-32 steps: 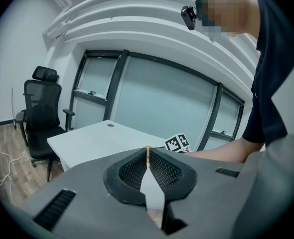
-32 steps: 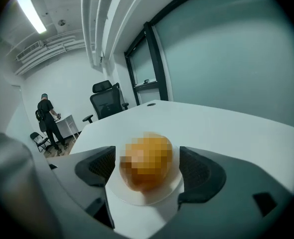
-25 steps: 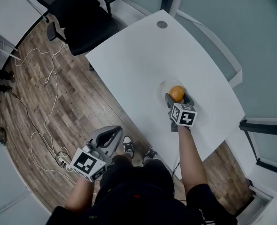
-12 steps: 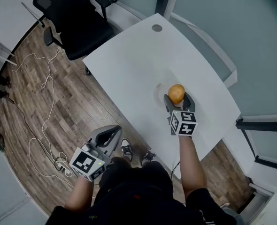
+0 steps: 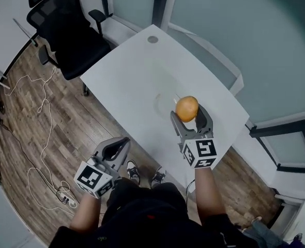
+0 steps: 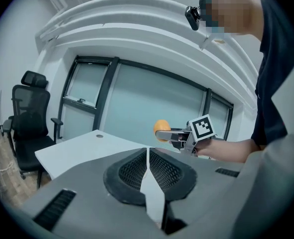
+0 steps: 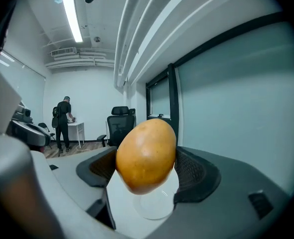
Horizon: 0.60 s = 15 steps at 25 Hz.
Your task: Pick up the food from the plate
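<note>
1. One yellow-orange food item (image 7: 146, 156), egg-shaped with smooth, faintly speckled skin, sits clamped between the ribbed black jaws of the right tool (image 5: 188, 115). It is in the air above the clear plate (image 7: 156, 209) on the white desk (image 5: 137, 71).
2. It looks firm and moderately heavy. Its rounded skin could slip, so a hold across the widest middle seems best.
3. Meanwhile the left tool (image 6: 148, 156) has its jaws pressed together on nothing, off the desk's edge.

White desk (image 5: 124, 71), curved along its edges, standing on wood floor (image 5: 28, 133). On the top, one clear plate (image 5: 162, 103) (faint, hardly distinct from the white surface). Near the far corner, a round grey grommet (image 5: 152, 39).
</note>
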Each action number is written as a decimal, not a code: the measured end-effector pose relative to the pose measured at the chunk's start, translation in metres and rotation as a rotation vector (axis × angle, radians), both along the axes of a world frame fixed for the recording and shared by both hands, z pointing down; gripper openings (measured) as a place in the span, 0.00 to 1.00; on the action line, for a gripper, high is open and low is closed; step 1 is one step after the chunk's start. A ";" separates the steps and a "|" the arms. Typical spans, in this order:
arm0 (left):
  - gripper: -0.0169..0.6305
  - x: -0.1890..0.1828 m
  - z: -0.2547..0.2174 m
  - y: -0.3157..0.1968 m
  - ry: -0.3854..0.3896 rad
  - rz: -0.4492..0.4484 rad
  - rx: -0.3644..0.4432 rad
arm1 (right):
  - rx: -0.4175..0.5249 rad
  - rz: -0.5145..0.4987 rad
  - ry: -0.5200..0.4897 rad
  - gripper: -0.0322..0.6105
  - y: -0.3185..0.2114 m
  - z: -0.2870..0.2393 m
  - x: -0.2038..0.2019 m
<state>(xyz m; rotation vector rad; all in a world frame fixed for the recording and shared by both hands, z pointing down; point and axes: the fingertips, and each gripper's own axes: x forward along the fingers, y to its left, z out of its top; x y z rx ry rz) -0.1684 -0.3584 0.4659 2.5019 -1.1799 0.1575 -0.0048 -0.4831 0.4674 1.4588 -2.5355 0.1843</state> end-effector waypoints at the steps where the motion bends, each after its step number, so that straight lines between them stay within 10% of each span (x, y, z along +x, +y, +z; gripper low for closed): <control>1: 0.08 0.004 -0.007 0.001 -0.001 0.008 0.012 | 0.014 0.002 -0.006 0.64 0.007 -0.010 0.003; 15: 0.08 0.049 -0.091 0.010 -0.033 0.085 0.202 | 0.164 0.046 -0.047 0.64 0.095 -0.110 0.055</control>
